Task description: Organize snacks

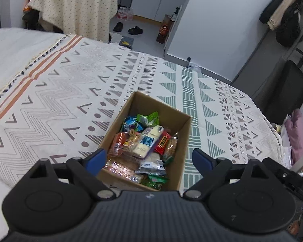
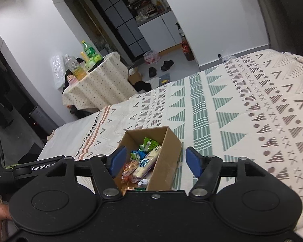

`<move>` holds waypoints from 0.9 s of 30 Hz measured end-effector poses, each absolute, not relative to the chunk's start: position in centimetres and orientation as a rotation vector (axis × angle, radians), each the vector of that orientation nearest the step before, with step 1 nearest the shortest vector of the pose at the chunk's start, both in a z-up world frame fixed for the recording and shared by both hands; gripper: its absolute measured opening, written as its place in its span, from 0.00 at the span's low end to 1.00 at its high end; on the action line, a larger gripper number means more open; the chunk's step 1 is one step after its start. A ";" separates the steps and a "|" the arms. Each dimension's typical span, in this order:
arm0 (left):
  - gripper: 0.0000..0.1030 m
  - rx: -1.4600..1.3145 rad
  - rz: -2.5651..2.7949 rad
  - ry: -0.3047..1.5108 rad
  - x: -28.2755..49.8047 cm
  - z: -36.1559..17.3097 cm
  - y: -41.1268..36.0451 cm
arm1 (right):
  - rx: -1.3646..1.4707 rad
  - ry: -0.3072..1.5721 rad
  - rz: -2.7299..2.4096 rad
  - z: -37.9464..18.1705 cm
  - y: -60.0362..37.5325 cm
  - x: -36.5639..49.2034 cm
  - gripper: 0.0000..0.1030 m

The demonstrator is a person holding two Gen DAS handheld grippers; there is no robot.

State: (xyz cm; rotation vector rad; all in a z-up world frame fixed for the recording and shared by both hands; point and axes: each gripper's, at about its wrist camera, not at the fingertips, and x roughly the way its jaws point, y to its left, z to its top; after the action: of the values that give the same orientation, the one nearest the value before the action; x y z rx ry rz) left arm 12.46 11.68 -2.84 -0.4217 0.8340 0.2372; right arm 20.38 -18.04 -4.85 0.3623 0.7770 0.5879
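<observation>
Both black handheld grippers, the left gripper [image 1: 149, 157] and the right gripper [image 2: 154, 160], hang above the bed with blue-padded jaws spread wide and nothing between them. Just beyond them an open brown cardboard box [image 1: 183, 139] sits on the patterned cream bedspread [image 1: 60, 92], packed with wrapped snacks [image 1: 145, 141]: a long white packet, a red bar, green and blue pouches. No loose snacks show on the bedspread, so gathering looks largely finished; perhaps only tidying or moving the box remains. Farther off stands a cloth-covered worktop [image 2: 103, 80] carrying bottles.

Open cardboard box [image 1: 129, 109] upright on patterned bedspread, filled with jumbled wrapped snacks [image 1: 149, 139]
</observation>
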 end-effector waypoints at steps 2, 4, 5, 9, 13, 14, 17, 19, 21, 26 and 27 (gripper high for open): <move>0.91 -0.406 0.222 0.834 12.2 -2.4 11.3 | 0.364 0.767 0.571 -4.3 -18.6 19.9 0.68; 0.91 -0.404 0.213 0.836 12.1 -2.0 11.0 | 0.370 0.756 0.554 -3.7 -19.4 19.4 0.71; 0.91 -0.403 0.209 0.840 12.0 -1.9 10.9 | 0.371 0.750 0.546 -3.4 -19.9 19.1 0.75; 0.91 -0.395 0.186 0.852 11.6 -1.2 10.0 | 0.363 0.727 0.514 -2.3 -21.5 18.1 0.81; 0.96 -0.372 0.185 0.847 10.8 0.0 9.0 | 0.359 0.716 0.486 -1.4 -22.9 17.0 0.90; 0.98 -0.365 0.183 0.843 10.6 0.3 8.8 | 0.362 0.710 0.481 -1.2 -23.2 16.7 0.94; 1.00 -0.356 0.161 0.834 9.9 1.1 8.1 | 0.380 0.695 0.467 -0.7 -24.2 15.6 0.99; 1.00 -0.338 0.145 0.828 9.3 1.5 7.5 | 0.377 0.688 0.451 -0.4 -24.8 14.8 1.00; 1.00 -0.323 0.128 0.829 8.8 1.7 7.0 | 0.371 0.691 0.443 -0.2 -25.2 14.2 1.00; 1.00 -0.293 0.106 0.835 7.3 2.0 6.1 | 0.338 0.695 0.428 0.4 -25.6 12.6 1.00; 1.00 -0.282 0.105 0.835 7.0 2.0 5.9 | 0.334 0.695 0.428 0.5 -25.7 12.3 1.00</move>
State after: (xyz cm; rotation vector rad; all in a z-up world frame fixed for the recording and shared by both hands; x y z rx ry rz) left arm 7.01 5.93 2.03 -0.2816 0.8349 0.1046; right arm 12.26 -25.68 0.54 0.3338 0.6948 0.4276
